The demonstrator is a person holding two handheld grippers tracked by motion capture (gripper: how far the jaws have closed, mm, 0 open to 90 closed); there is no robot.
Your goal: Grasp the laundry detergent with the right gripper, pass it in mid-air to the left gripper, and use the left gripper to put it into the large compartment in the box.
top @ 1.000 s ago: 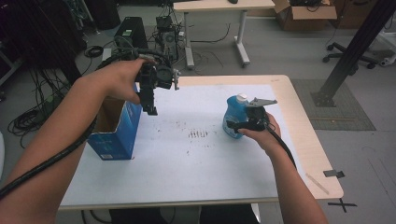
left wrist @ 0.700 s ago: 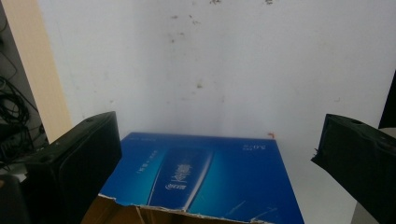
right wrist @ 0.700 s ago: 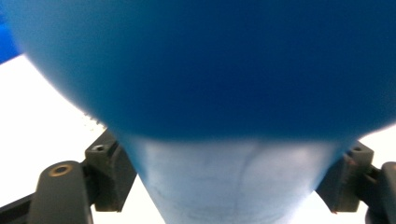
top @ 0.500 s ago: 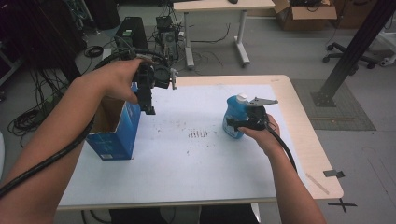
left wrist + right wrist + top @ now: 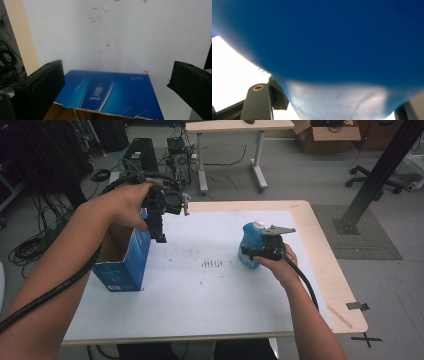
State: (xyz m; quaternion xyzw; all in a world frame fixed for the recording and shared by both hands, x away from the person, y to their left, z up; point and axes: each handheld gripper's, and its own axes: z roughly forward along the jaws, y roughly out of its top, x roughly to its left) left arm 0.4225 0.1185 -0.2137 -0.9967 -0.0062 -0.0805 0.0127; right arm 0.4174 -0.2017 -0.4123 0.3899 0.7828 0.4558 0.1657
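Note:
A blue bottle (image 5: pixel 249 241) with a white cap stands upright on the right half of the white-topped table (image 5: pixel 200 310). My right gripper (image 5: pixel 256 253) reaches it from the near side. Its jaws have just been closing with the bottle (image 5: pixel 324 50) between them, and the bottle's blurred blue body spans the gap from one jaw to the other. An open blue carton (image 5: pixel 125 262) stands at the table's left edge. My left gripper (image 5: pixel 160 236) hangs over its far right corner, pointing down. Its jaws are wide open above the carton's printed side (image 5: pixel 112 95) with nothing between them.
Dark smudges (image 5: pixel 212 264) mark the middle of the table. A strip of tape (image 5: pixel 340 316) lies near the right front corner. Behind the table are a desk (image 5: pixel 235 127), cables on the floor, a cardboard box (image 5: pixel 327 130), a black post (image 5: pixel 380 170) and an office chair.

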